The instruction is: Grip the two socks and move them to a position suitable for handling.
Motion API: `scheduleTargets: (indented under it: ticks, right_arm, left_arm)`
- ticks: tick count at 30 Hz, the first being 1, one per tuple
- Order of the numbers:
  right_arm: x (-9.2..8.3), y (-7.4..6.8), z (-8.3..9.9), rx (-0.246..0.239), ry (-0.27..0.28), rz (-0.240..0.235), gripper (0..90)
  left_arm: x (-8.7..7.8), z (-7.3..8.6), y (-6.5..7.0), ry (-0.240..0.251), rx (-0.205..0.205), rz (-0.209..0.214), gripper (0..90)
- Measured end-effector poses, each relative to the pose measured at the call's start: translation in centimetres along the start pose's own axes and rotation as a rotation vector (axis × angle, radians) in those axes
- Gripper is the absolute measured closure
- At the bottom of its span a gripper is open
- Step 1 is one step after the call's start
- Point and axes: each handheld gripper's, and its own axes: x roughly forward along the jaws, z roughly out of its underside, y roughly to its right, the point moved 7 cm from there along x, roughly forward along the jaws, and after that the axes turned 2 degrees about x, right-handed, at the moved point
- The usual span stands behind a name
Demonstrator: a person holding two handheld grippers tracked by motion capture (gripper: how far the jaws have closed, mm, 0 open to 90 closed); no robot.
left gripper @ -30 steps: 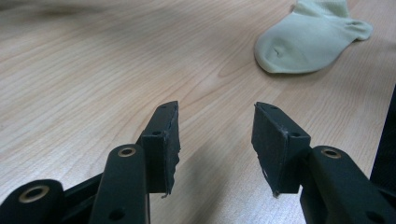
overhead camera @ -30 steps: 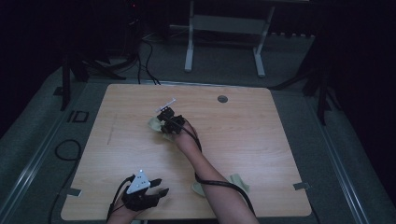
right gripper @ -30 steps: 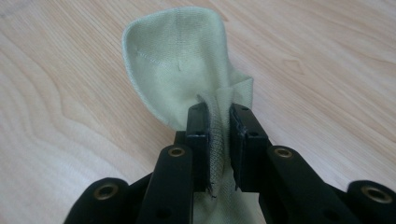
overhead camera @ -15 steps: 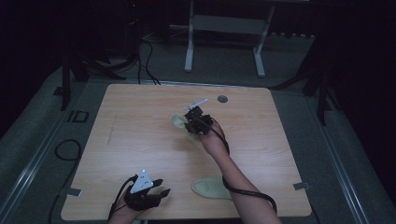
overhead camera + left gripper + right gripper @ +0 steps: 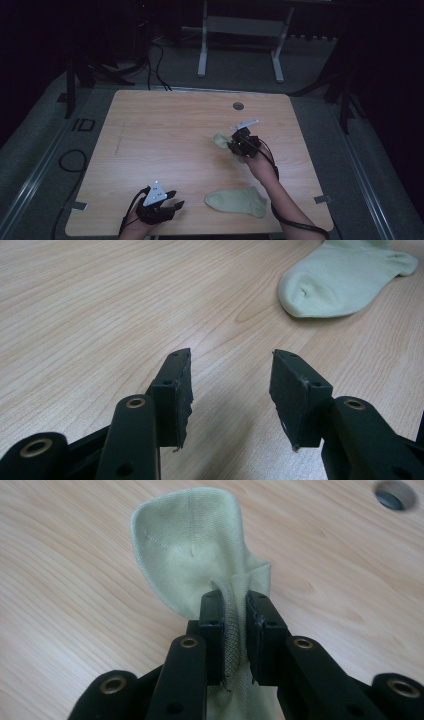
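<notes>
The desk (image 5: pixel 165 130) is a pale wood top with a round cable hole (image 5: pixel 238 106) near its far edge, and most of it lies bare. Compared with a second ago, the right gripper (image 5: pixel 235 142) has carried its load from the middle of the far half across toward the right side, well past where it was half a second back, while the left gripper (image 5: pixel 172 206) has kept its place at the near left corner. The right gripper is clenched on a pale green sock (image 5: pixel 195 555): in the right gripper view the ribbed cuff is pinched between the pads and the rest of the sock stands up ahead of them, its toe end curling over the desk. A second sock (image 5: pixel 236 201) of the same colour lies flat near the front edge, just left of the person's right forearm, and the left gripper view shows its toe (image 5: pixel 345 282) a little way off beyond the jaws. The left gripper is released, jaws apart with nothing between them, low over the wood. The sideways carry looks like bringing the held sock toward its mate to pair them; the two are still well apart, so the laying down and matching are probably yet to come
</notes>
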Motion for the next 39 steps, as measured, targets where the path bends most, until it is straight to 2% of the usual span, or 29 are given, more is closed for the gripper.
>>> scheduleTargets:
  ticks: [2, 3, 4, 5, 10, 13, 17, 20, 22, 23, 25, 28, 30, 34, 36, 39]
  right_arm:
    - [0.0, 0.0, 0.0, 0.000, 0.000, 0.000, 78.8]
    - [0.2, 0.4, 1.9, 0.000, -0.020, 0.005, 78.7]
    - [0.2, 0.4, 1.9, 0.000, -0.020, 0.005, 78.7]
    - [0.3, 0.4, 2.9, -0.004, -0.034, 0.000, 78.5]
    - [0.6, -0.3, 4.5, -0.007, -0.050, -0.028, 78.1]
    - [1.2, -0.4, 5.2, -0.017, -0.065, -0.028, 78.1]
    - [2.3, -0.5, 5.8, 0.000, -0.077, -0.049, 77.5]
    - [3.2, -1.2, 6.1, -0.027, -0.099, -0.068, 75.7]
    - [3.3, -1.3, 6.1, -0.038, -0.087, -0.063, 75.3]
    - [3.3, -1.5, 6.1, -0.036, -0.088, -0.077, 73.6]
    - [3.3, -1.6, 6.1, -0.039, -0.089, -0.089, 70.3]
    - [3.1, -2.1, 6.3, -0.067, -0.101, -0.122, 58.3]
    - [2.3, -2.2, 5.8, -0.042, -0.088, -0.150, 49.6]
    - [1.0, -1.9, 5.1, -0.011, -0.054, -0.174, 46.4]
    - [-0.2, -2.2, 4.9, -0.007, -0.030, -0.175, 48.4]
    - [-0.7, -2.5, 5.0, -0.014, -0.025, -0.172, 52.2]
  left_arm:
    - [0.0, 0.0, 0.0, -0.001, 0.001, 0.000, 51.1]
    - [0.1, 0.0, 0.0, -0.008, 0.006, -0.001, 51.1]
    - [0.1, 0.0, 0.0, -0.006, 0.004, -0.001, 51.1]
    - [0.2, 0.0, 0.1, -0.005, 0.003, 0.001, 51.1]
    - [0.0, -0.1, -0.2, -0.005, 0.002, -0.009, 51.2]
    - [0.0, -0.1, -0.3, -0.002, -0.007, -0.012, 51.2]
    - [-0.1, -0.3, -0.5, 0.000, -0.007, -0.012, 51.2]
    - [0.0, -0.4, -0.8, -0.003, -0.011, -0.017, 51.2]
    - [0.0, -0.6, -0.9, 0.000, -0.016, -0.018, 51.2]
    - [0.0, -0.8, -0.9, 0.003, -0.017, -0.018, 51.2]
    - [0.1, -1.3, -0.8, 0.016, -0.022, -0.010, 51.2]
    - [0.6, -2.1, -0.7, 0.014, -0.010, 0.001, 51.2]
    - [1.1, -2.8, -0.7, 0.006, 0.005, 0.008, 51.2]
    - [2.2, -4.6, -0.7, -0.005, 0.030, 0.015, 52.7]
    - [2.9, -5.6, -0.7, -0.017, 0.048, 0.022, 59.1]
    - [3.8, -7.1, -0.8, -0.019, 0.073, 0.009, 62.9]
